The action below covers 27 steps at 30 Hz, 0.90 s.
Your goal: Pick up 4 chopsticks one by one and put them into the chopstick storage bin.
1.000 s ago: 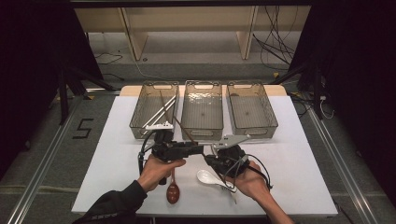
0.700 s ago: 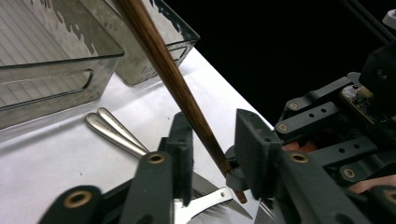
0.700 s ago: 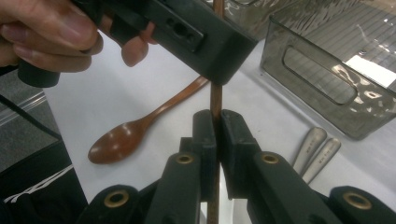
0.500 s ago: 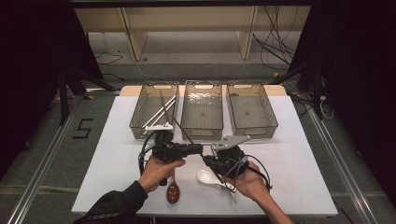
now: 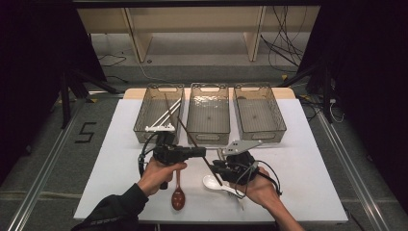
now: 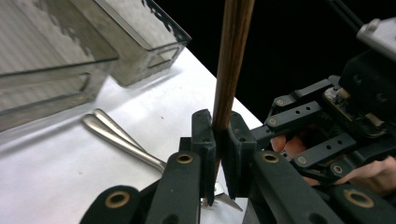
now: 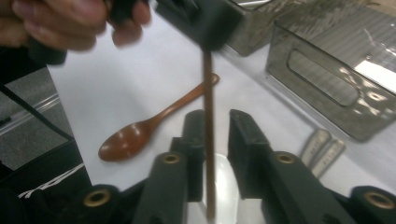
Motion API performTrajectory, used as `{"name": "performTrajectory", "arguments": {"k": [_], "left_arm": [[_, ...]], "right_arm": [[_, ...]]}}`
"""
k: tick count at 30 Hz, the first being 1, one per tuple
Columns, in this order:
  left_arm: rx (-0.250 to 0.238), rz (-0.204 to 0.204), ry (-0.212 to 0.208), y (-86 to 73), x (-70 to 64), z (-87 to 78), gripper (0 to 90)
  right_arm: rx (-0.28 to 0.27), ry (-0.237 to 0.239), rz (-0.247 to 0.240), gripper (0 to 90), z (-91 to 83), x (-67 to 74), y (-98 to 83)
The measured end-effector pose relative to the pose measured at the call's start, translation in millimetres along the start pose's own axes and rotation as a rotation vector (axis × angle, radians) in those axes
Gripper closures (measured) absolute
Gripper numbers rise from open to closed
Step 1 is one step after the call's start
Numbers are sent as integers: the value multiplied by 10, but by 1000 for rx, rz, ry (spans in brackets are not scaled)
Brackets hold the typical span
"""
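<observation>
White tabletop (image 5: 308,159) under a dark studio surround carries three clear bins in a row: the left bin (image 5: 144,126) already holds a few pale utensils and a dark stick leaning on its rim, while the middle bin (image 5: 208,126) and right bin (image 5: 275,130) look empty. At the table's near edge a person passes a brown chopstick (image 5: 195,142) from one handheld tool to the other. The left gripper (image 5: 202,152), its jaws having just been closing, now pinches the stick firmly, as the left gripper view (image 6: 218,140) makes plain. The right gripper (image 5: 217,168) has just been opening; in the right gripper view the chopstick (image 7: 208,140) stands between its spread jaws with a gap on one side, so the grip appears released. The stick rises slanted above the table, between the two hands, its upper end over the gap between the left and middle bins. Judging by the layout, sorting is partly done: a brown wooden spoon (image 5: 178,196), a white spoon (image 5: 211,183) and metal cutlery (image 6: 121,140) lie loose on the surface, yet to be binned.
</observation>
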<state>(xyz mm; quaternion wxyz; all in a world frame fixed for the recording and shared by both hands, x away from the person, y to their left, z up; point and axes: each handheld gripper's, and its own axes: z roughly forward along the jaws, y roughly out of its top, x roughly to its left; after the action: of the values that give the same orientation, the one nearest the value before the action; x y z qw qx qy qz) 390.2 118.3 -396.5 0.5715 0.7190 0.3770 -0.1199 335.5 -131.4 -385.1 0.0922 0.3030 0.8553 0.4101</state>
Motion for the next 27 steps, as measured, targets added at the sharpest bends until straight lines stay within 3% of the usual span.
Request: {"name": "performTrajectory", "arguments": {"k": [7, 11, 19, 27], "left_arm": [[-29, -20, 56, 234, 202, -358, 840], [-53, -37, 99, 400, 319, -592, 840], [-86, -56, 213, 800, 541, -975, 839], [-86, -94, 311, 1054, 779, -1085, 838]], "right_arm": [[7, -37, 55, 569, -166, -158, -125], [49, -50, 65, 466, -187, -197, -207], [43, -56, 102, 384, -262, -253, -298], [26, -60, 104, 352, -319, -245, -325]]}}
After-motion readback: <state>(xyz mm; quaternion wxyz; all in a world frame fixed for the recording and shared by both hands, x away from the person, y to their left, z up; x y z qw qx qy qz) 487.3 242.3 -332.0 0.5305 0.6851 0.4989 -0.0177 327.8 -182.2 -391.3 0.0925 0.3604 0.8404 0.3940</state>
